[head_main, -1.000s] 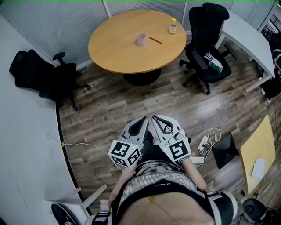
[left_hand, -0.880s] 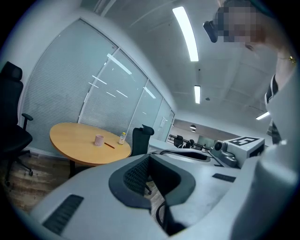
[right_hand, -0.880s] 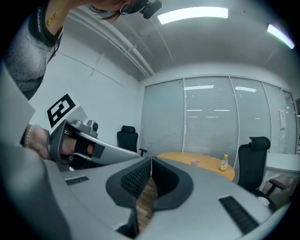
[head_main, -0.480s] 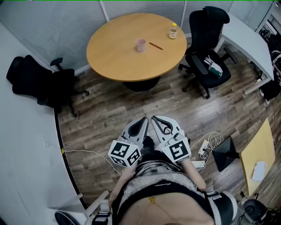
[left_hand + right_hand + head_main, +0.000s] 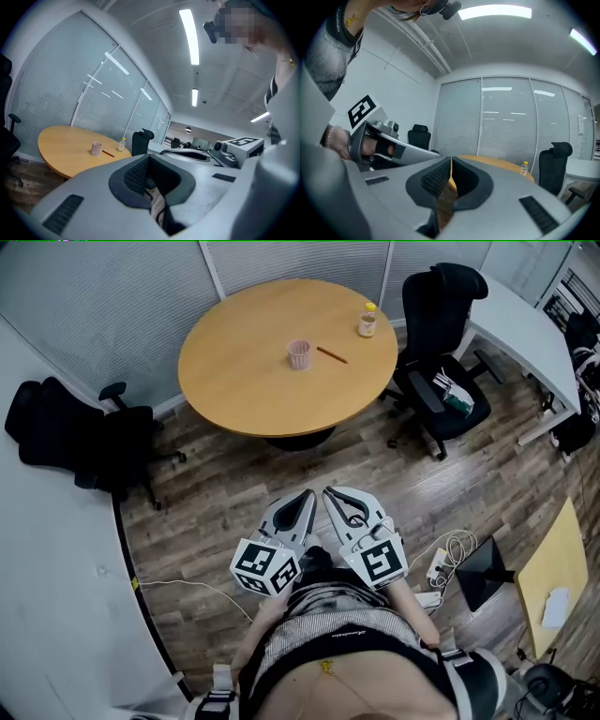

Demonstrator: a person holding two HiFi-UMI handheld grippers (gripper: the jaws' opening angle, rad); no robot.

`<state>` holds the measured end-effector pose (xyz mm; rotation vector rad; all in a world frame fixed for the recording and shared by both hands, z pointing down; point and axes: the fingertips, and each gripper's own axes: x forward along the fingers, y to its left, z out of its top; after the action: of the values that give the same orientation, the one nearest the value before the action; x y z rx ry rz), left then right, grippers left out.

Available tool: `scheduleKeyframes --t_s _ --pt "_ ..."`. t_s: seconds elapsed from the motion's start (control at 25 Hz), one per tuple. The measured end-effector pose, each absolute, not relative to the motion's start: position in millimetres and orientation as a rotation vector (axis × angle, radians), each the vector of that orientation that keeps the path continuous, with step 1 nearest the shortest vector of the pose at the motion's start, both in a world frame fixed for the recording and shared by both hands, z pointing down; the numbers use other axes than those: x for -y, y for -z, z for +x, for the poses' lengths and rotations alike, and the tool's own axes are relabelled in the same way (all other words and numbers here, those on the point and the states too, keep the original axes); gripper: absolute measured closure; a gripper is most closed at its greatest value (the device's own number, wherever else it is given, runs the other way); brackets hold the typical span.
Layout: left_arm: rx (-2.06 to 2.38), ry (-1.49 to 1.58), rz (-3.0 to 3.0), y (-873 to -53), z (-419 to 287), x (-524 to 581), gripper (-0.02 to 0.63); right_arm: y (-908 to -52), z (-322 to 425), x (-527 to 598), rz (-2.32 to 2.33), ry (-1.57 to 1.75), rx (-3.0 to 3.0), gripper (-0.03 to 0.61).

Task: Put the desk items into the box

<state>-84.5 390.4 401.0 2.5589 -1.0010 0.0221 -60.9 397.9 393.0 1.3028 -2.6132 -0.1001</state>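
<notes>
Left gripper (image 5: 306,495) and right gripper (image 5: 332,493) are sitting closed, empty; the pencil (image 5: 331,354) is lying slantwise on the round table (image 5: 244,381), open floor (image 5: 225,474) lying between.

Pale grey grippers and a grey knit top, lower centre of the head view.
The left gripper (image 5: 306,495) and right gripper (image 5: 331,492) have light grey shells and black ribbed pads (image 5: 436,179). Each carries a white cube (image 5: 267,566) printed with black square markers. The top (image 5: 328,610) is mottled grey knit, with a thin gold necklace (image 5: 325,667).
</notes>
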Motion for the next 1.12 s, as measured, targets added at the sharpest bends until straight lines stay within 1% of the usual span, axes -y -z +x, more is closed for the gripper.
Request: scheduleKeyframes --t_s 0.4,0.8,1.12 --pt "0.934 -0.037 2.574 -408.1 -102.1 -350.8 0.612 -399.3 -85.1 -359.4 1.323 0.092 2.605 0.554" --pt "0.935 -0.024 2.556 -410.0 -129.9 -333.9 0.612 -401.3 -108.1 -345.0 1.327 0.077 2.575 0.554" --pt "0.972 -0.006 2.537 -411.3 -129.2 -314.2 0.612 -404.5 -108.6 -325.6 1.287 0.061 2.591 0.554"
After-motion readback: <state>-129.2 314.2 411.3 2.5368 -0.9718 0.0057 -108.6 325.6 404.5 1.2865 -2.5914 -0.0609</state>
